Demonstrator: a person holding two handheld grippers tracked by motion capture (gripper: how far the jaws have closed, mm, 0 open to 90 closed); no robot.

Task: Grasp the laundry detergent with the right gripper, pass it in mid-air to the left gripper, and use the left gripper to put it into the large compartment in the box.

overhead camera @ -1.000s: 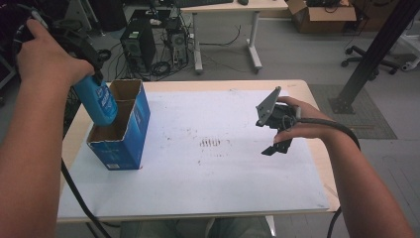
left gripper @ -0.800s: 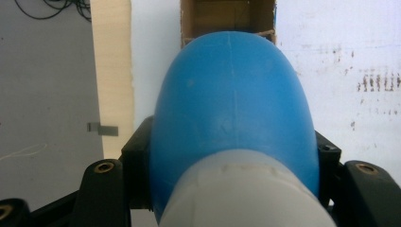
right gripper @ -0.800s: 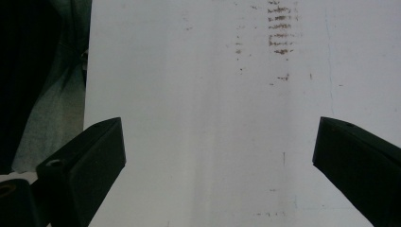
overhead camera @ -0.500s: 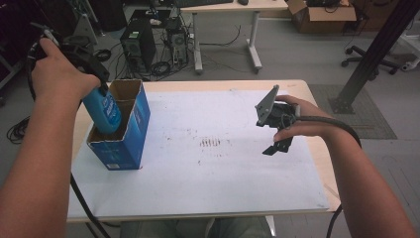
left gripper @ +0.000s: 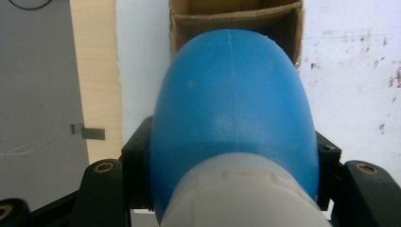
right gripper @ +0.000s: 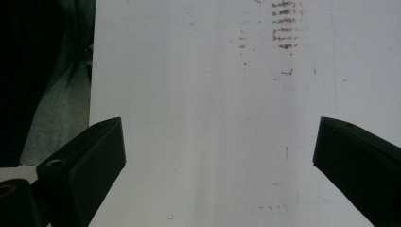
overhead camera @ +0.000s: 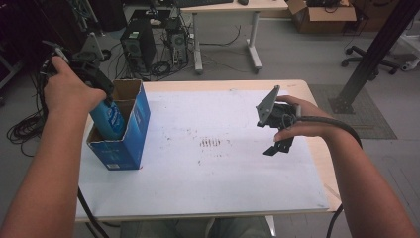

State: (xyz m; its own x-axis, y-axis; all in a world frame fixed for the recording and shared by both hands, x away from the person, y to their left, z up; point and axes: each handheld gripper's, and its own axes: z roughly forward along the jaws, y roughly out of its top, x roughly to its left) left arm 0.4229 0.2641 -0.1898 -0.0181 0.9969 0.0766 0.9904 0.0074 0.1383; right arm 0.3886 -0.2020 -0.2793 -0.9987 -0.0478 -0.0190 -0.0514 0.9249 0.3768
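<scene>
A blue bottle (overhead camera: 110, 119) with a pale neck stands partly inside an open blue cardboard box (overhead camera: 129, 144) at the table's left. My left gripper (overhead camera: 101, 94) is shut on the bottle's upper part, above the box. In the left gripper view the blue bottle (left gripper: 234, 113) bulges between the black jaws, and the box's brown opening (left gripper: 236, 14) lies beyond it. My right gripper (overhead camera: 277, 148) hovers over the right side of the table, open, with nothing between its jaws (right gripper: 217, 156).
The white table top (overhead camera: 213, 168) carries brown smudges (overhead camera: 210, 143) near its middle. Behind the table are computer towers (overhead camera: 136, 42), cables and another desk. A cable trails from my right gripper over the table's right edge.
My left gripper has come down with the blue bottle, which now sits deeper in the box. My right gripper has stayed where it was.
</scene>
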